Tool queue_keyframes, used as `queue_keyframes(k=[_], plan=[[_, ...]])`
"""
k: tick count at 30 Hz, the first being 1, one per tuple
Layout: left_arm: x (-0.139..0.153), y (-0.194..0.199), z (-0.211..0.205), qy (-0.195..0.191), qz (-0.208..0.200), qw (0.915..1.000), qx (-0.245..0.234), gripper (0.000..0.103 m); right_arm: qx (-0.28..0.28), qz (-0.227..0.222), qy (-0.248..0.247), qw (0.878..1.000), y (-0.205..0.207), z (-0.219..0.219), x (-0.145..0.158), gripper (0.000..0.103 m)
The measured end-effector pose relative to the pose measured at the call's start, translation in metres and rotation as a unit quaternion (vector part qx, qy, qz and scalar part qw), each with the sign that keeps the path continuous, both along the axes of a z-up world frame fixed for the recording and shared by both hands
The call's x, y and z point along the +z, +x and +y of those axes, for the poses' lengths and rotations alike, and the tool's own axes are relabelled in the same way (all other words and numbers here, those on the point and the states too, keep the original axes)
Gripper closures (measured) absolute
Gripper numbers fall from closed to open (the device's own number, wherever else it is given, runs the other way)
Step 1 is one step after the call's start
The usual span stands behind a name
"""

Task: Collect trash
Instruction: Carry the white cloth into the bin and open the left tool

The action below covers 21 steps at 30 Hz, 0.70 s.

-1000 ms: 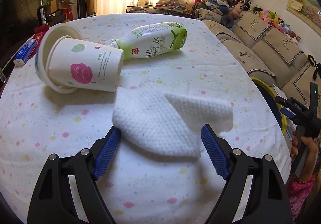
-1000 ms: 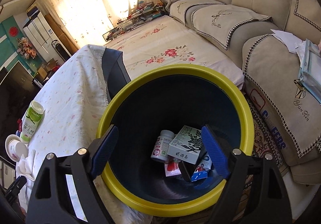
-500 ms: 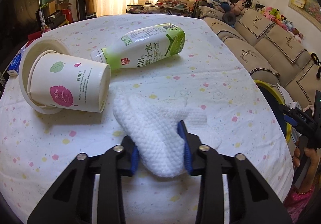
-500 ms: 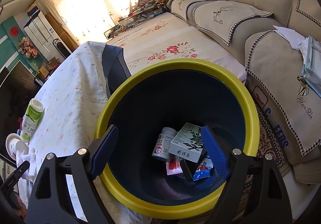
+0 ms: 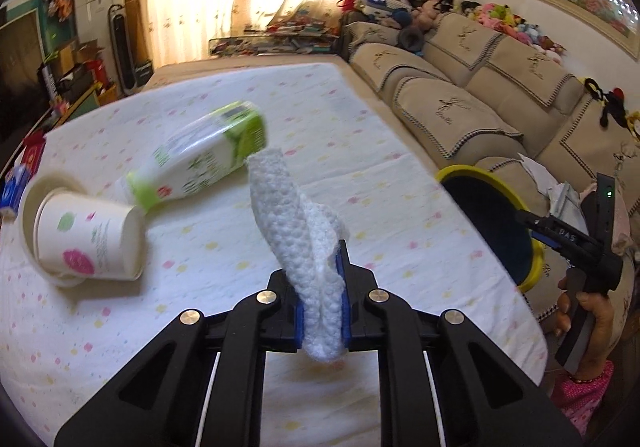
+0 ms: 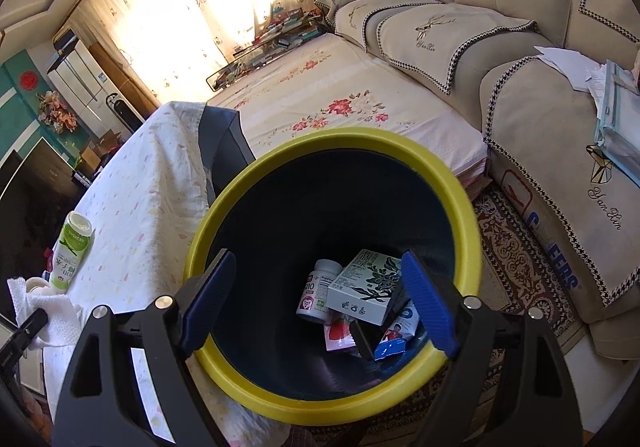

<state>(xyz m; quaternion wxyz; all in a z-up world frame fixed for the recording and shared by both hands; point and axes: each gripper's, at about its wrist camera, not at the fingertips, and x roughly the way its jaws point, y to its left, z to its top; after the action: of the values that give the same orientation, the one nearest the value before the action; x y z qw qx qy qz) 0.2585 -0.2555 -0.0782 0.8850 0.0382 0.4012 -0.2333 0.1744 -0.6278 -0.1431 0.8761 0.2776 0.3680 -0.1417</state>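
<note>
My left gripper is shut on a white textured tissue and holds it lifted above the tablecloth. It also shows in the right wrist view. A green-and-white bottle lies on its side behind it, next to stacked paper cups lying on a paper bowl. My right gripper is open and empty over the yellow-rimmed dark bin, which holds a pill bottle, a box and wrappers. The bin stands off the table's right edge.
The table has a spotted white cloth. A beige sofa runs along the right. Small boxes sit at the table's far left edge. A flowered low table stands behind the bin.
My left gripper closed on the tissue and lifted it off the table, swinging right. The right gripper stayed open over the bin.
</note>
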Motion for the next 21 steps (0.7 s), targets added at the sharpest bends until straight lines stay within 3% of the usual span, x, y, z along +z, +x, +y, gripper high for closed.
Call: queue_keyframes(k=[13, 21], plan=[[0.042, -0.016, -0.120, -0.007, -0.030, 0.9913, -0.128, 0.090, -0.050, -0.018, 0.010, 0.999, -0.037, -0.046, 0.005, 0.023], [0.022, -0.011, -0.202, 0.016, -0.007, 0.9819, -0.189, 0.090, -0.074, -0.022, 0.013, 0.997, -0.058, -0.068, 0.002, 0.023]])
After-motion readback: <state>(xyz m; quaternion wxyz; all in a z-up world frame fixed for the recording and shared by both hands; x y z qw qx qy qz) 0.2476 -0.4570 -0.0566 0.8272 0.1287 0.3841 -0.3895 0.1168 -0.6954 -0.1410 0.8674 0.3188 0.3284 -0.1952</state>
